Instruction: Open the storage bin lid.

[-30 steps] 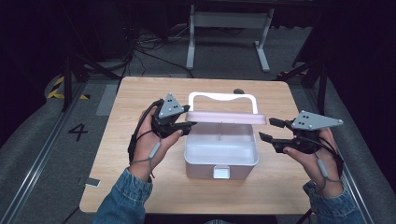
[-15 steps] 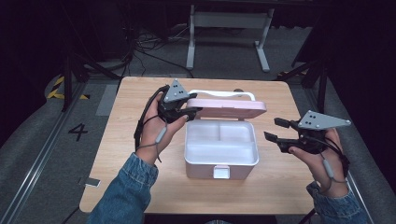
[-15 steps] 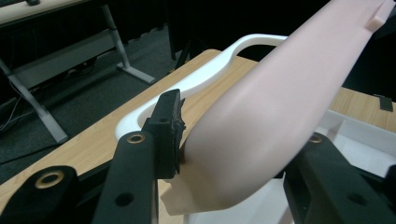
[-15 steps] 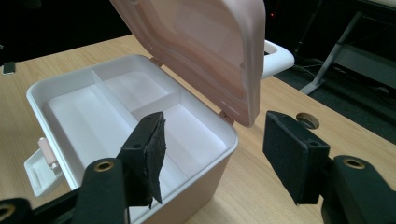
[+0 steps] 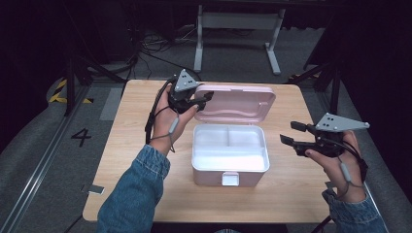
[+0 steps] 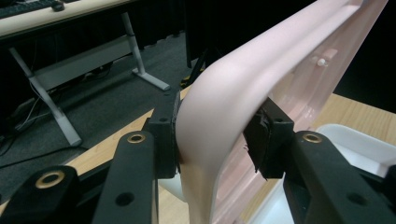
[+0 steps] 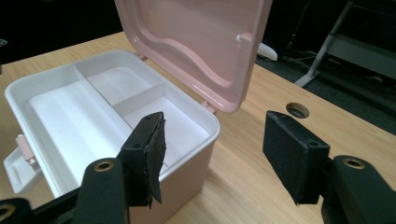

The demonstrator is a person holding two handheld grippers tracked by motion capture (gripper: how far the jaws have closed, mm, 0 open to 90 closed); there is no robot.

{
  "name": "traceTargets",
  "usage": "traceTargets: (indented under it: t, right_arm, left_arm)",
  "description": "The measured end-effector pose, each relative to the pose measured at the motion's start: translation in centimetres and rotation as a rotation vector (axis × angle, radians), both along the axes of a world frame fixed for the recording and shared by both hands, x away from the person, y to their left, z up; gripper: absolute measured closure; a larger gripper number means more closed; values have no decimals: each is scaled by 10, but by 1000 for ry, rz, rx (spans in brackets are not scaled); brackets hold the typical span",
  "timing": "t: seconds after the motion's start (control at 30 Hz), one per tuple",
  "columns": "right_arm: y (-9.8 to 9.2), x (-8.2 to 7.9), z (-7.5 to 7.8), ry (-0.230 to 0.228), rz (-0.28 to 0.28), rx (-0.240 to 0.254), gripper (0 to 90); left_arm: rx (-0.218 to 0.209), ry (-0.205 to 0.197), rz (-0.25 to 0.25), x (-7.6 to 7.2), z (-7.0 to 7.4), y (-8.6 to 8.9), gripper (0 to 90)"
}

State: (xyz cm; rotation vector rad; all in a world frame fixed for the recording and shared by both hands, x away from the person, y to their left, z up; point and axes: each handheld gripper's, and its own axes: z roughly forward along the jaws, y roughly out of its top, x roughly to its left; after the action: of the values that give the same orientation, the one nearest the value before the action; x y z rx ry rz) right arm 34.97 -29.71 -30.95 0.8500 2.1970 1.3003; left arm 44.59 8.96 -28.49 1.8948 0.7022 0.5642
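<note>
A pink box (image 5: 214, 177) with a white divided inside stands in the middle of the table, its lid (image 5: 238, 102) swung up and leaning back. My left gripper (image 5: 204, 98) is at the lid's left corner. In the left gripper view its jaws have just been closing, and both pads (image 6: 163, 135) press on the lid's rim (image 6: 261, 60). My right gripper (image 5: 289, 133) hovers to the right of the box with nothing between its fingers. In the right gripper view, that gripper (image 7: 215, 149) stands open beside the box's corner (image 7: 187, 154), under the raised lid (image 7: 196, 42).
The wooden table (image 5: 145, 184) has bare room on all sides of the box. A white latch (image 5: 230, 179) sticks out of the box's front wall. A round cable hole (image 7: 297, 110) sits in the tabletop behind the box. A grey desk frame (image 5: 238, 29) stands beyond the table.
My left gripper has moved away from me with the lid's corner, swinging the lid from half raised to fully open and leaning back. The right gripper has stayed put.
</note>
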Motion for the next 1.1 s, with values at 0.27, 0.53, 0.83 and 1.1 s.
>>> traceTargets:
  t: [0.27,0.53,0.83,1.1]
  right_arm:
    - [-14,10,-9,51,-17,23,450]
    - [-29,18,-19,93,-31,-2,713]
    - [-38,23,-28,145,-48,-62,900]
    - [-43,25,-30,162,-60,-53,871]
  left_arm:
    - [-52,45,25,19,-2,-2,583]
    - [-91,74,45,39,-9,-3,558]
    - [-113,142,53,59,-13,-4,544]
    - [-126,176,69,74,-22,-5,519]
